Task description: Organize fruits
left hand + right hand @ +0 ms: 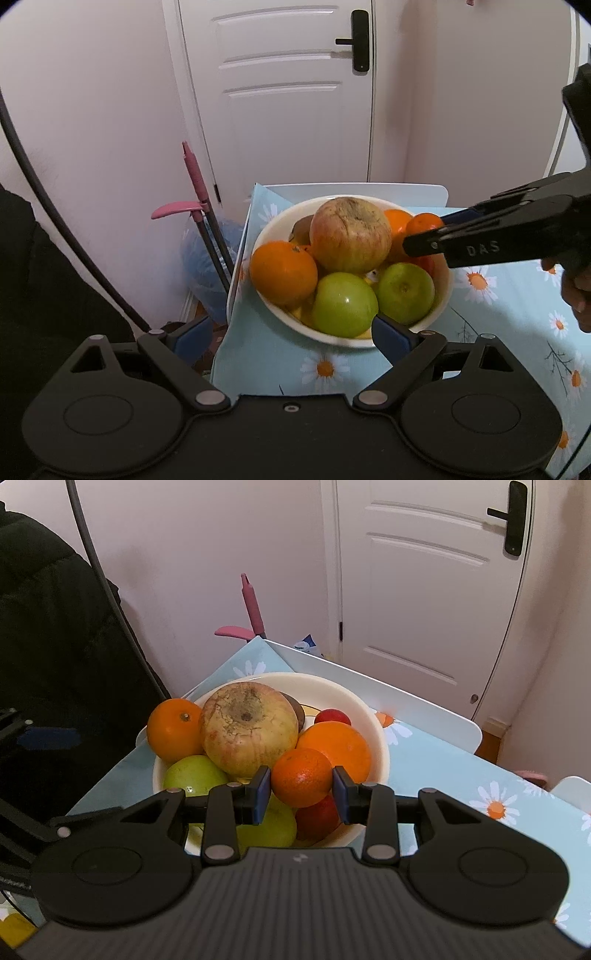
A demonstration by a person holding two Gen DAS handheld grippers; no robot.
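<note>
A white bowl (441, 291) (380, 738) full of fruit sits on the daisy-print cloth. It holds a big blotchy apple (350, 234) (249, 725), two green apples (344, 304) (405, 293), large oranges (282, 273) (173, 729) (334, 746), a small mandarin (301, 777) (424, 222) and red fruits (332, 716). My right gripper (301, 794) has its blue pads on either side of the mandarin, a thin gap on each side. In the left view it reaches in from the right (424, 243). My left gripper (291, 332) is open wide and empty, at the bowl's near rim.
The table's far edge (351, 188) lies just behind the bowl, with a white door (280, 92) beyond. A pink-handled mop (195, 192) and a blue plastic bag (203, 266) stand left of the table. A black cable (55, 206) hangs at left.
</note>
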